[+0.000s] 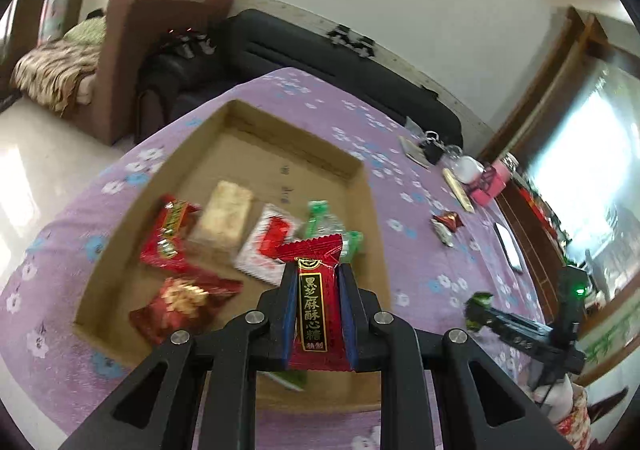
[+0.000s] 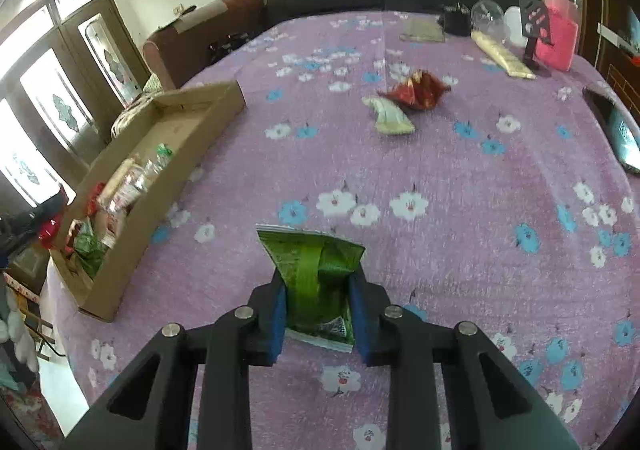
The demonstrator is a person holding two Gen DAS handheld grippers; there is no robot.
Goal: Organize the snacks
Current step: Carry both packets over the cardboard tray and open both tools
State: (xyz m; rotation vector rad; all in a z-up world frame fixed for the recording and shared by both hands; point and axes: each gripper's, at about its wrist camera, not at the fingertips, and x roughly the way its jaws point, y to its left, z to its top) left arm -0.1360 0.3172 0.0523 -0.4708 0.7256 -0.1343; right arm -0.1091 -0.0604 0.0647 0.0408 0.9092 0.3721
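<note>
Red candy point(image 1: 314, 302) pinched in left fingers point(image 1: 289, 292) above box rim point(image 1: 370, 210); right fingers point(image 2: 362, 310) clamp green packet point(image 2: 316, 274).

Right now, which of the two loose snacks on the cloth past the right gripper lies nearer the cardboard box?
The pale cream packet: it lies on the box side of the red wrapper it touches.

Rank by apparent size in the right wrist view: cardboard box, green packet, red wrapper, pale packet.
1. cardboard box
2. green packet, enlarged by nearness to the camera
3. red wrapper and pale packet: look alike, not ranked.
</note>
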